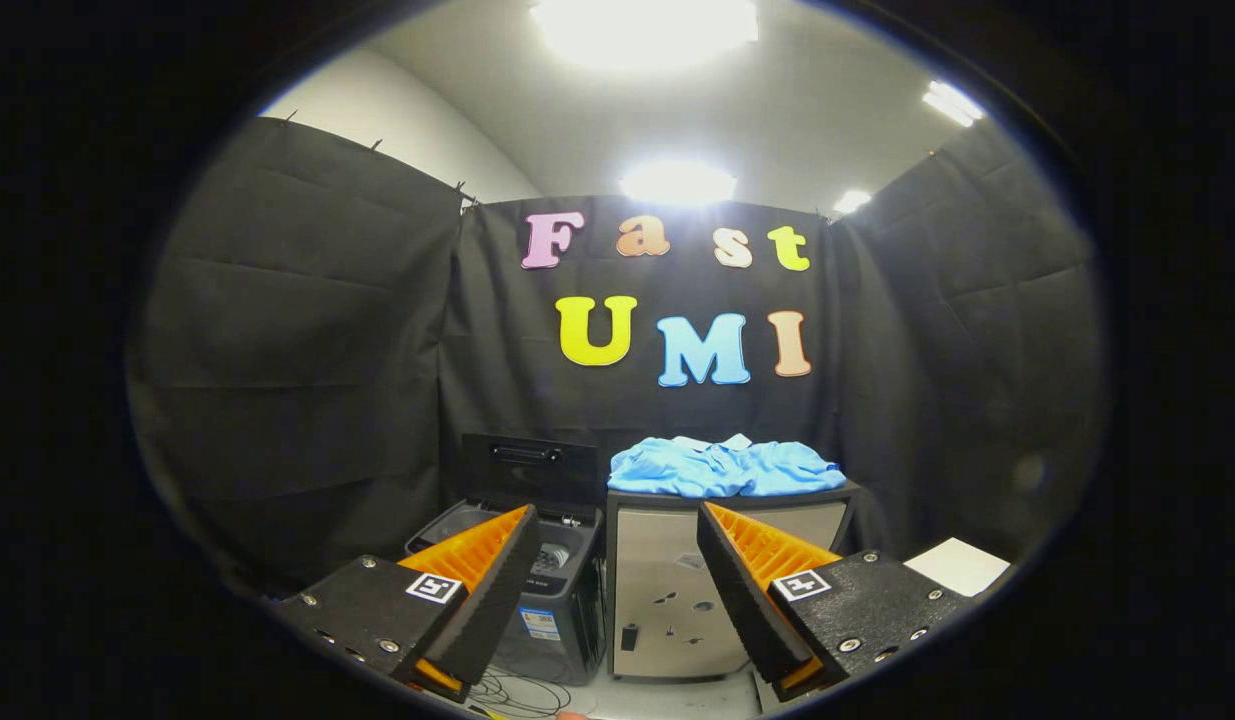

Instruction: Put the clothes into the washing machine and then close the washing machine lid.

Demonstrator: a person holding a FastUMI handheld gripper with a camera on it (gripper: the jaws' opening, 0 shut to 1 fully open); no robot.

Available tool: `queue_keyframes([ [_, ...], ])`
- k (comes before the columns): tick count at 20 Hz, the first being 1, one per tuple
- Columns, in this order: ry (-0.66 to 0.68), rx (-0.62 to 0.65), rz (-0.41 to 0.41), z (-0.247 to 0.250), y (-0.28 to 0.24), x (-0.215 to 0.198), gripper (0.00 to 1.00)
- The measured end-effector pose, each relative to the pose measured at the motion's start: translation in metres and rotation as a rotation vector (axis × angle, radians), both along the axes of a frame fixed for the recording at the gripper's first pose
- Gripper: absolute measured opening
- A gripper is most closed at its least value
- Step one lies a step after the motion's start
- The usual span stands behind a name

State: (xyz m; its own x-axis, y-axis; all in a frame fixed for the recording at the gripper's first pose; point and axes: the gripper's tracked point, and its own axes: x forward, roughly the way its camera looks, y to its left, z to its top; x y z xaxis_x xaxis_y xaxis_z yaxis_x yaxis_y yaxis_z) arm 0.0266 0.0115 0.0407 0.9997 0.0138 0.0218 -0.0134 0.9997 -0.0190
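The left finger (pixel 497 570) of the gripper (pixel 617 520), whose fingers stood wide apart with nothing between them, hid much of the washing machine (pixel 562 600) and its drum. Beyond the fingers, the blue shirt (pixel 722 467) covered most of the cabinet (pixel 677 590) top. The machine's sticker (pixel 540 623) was too small to read. A white sheet (pixel 957 565) beside the right finger was cut off.

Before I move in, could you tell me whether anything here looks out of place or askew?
Nothing stands out. The blue shirt lies rumpled on the cabinet, the washing machine beside it has its lid up, and the gripper hangs well short of both, jaws open and empty.
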Motion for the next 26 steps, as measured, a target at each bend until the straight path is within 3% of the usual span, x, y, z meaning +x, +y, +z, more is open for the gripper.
queue_keyframes([
  [7,0.011,-0.047,-0.076,0.037,-0.026,0.065,0.97],
  [15,0.106,-0.079,-0.208,0.048,-0.101,0.190,0.96],
  [21,0.187,-0.058,-0.239,0.028,-0.157,0.284,0.96],
  [26,0.318,-0.052,-0.226,-0.015,-0.183,0.338,0.96],
])
